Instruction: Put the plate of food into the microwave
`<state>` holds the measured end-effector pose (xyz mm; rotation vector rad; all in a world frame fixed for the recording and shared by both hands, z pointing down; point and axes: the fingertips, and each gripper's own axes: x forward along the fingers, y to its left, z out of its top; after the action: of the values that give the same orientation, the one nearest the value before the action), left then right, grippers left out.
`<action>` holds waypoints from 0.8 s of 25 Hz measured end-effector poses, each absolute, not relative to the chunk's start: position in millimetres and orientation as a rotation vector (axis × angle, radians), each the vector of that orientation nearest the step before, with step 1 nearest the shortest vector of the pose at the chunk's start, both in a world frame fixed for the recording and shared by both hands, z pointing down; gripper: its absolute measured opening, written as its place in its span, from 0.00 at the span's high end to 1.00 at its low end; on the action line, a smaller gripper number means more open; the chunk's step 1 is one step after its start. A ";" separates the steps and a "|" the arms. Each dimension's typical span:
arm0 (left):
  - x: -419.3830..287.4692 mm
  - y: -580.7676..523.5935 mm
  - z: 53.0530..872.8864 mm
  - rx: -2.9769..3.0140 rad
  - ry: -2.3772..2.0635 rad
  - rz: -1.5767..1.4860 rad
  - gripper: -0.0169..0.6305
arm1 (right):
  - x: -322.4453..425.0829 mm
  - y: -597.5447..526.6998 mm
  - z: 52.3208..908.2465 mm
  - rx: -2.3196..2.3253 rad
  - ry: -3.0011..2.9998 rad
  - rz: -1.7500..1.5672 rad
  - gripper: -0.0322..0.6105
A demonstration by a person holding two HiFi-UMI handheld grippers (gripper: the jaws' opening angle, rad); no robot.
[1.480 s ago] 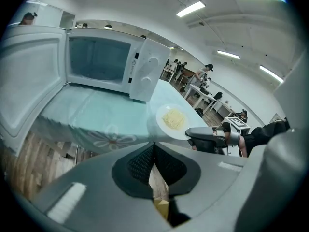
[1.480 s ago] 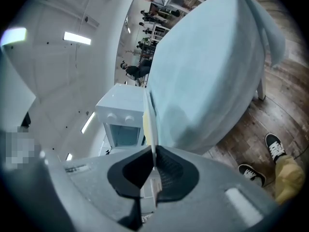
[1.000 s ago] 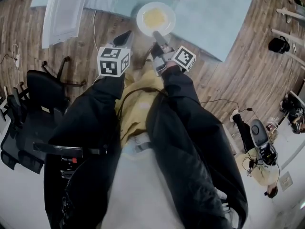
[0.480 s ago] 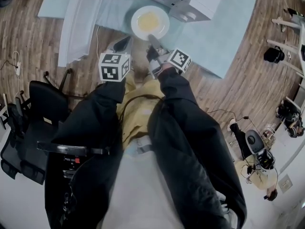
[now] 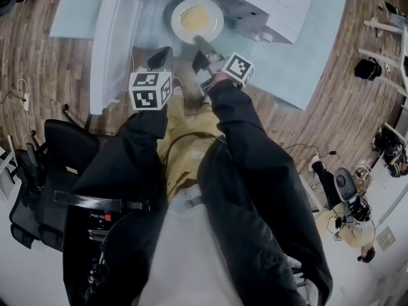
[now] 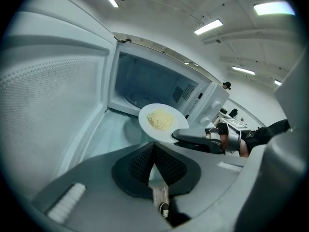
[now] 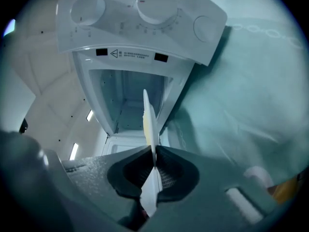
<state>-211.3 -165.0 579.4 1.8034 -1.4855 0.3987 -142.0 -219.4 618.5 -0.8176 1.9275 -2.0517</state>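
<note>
Jaws of your right gripper pinch only the plate rim, left gripper closed empty, so tilting it entering the microwave may spill the food.

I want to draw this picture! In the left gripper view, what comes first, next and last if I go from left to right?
microwave door, swung open → plate of food → right hand-held gripper, pinching the plate's rim
</note>
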 end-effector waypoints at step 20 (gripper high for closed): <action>-223.2 -165.7 593.0 1.803 -1.450 0.418 0.97 | -184.3 -317.6 632.8 -0.851 1.681 -2.006 0.93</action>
<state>-223.2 -165.7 593.0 1.8032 -1.4502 0.4181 -184.3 -317.6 632.8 -0.8513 1.6806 -2.0056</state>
